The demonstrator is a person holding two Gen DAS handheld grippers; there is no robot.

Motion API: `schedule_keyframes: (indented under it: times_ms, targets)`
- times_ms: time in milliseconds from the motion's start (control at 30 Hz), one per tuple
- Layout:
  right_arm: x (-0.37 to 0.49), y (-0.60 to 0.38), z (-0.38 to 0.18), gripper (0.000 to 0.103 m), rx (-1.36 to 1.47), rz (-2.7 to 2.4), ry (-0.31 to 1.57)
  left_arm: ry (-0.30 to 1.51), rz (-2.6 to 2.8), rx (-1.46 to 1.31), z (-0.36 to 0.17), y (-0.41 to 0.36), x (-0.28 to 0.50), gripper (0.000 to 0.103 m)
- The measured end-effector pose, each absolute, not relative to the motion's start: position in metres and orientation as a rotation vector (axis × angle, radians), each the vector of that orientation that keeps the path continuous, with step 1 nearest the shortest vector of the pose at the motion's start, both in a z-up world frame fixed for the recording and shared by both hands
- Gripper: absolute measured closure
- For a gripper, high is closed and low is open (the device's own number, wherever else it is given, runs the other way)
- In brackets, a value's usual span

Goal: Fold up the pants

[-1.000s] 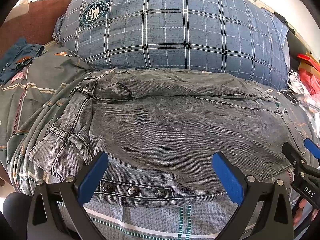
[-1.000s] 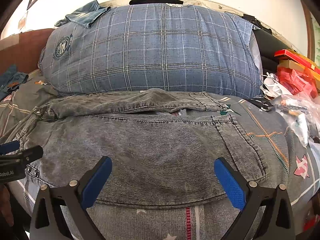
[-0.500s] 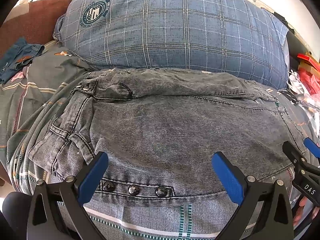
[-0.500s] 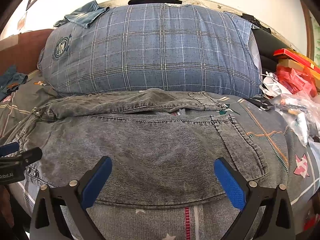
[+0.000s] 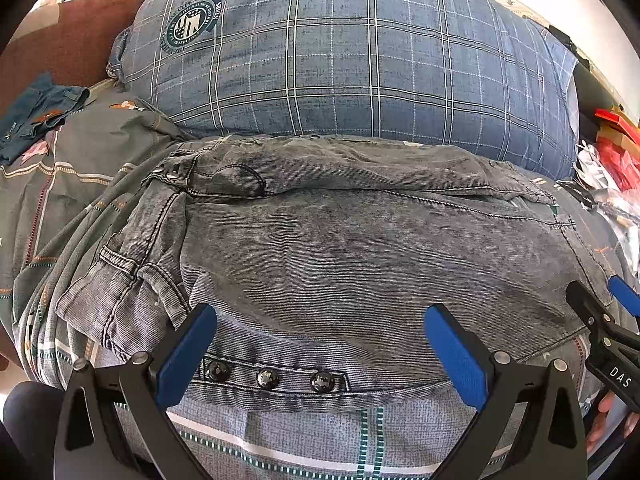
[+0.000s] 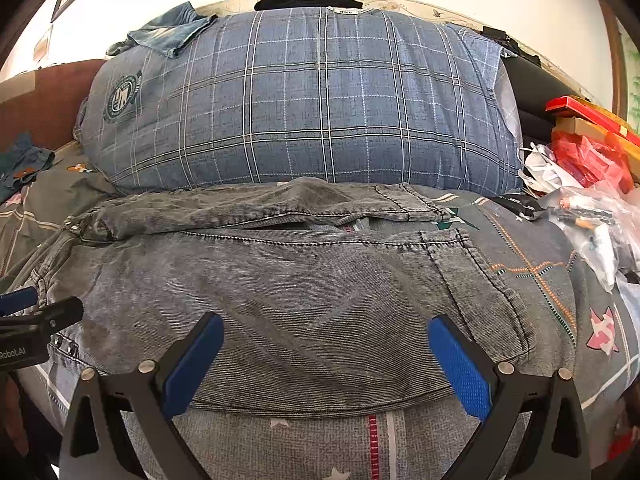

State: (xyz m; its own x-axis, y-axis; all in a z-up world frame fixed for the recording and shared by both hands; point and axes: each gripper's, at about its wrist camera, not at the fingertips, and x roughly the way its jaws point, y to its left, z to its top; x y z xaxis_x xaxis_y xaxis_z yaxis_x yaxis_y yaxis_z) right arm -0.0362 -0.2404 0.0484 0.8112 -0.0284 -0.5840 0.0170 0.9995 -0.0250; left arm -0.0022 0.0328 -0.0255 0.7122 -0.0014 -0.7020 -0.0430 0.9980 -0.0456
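We hover the left gripper (image 5: 320, 344) and right gripper (image 6: 326, 350), fingers spread and empty, over the grey jeans' (image 5: 360, 248) near edge, ready to pinch for folding.

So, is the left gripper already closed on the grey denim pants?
No, the left gripper is wide open, its blue pads held apart over the grey denim pants.

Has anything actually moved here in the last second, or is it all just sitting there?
Almost nothing changed. Both grippers, left and right, stay open over the near edge of the grey pants, holding nothing. The pants lie just as before on the bed, in front of the plaid pillow.
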Motion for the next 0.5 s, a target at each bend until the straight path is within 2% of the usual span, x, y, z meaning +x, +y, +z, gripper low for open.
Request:
schedule_keyframes:
  times_ms: [367,500]
  targets:
    - [-0.033,-0.246,0.051,0.000,0.014,-0.010,0.636,0.803,-0.045,-0.143,-0.015,0.042,0.003,0.000]
    - [-0.022,-0.267,0.061,0.000,0.172,0.066,0.685,0.840,-0.082,-0.177,-0.002,0.060,0.019,0.000]
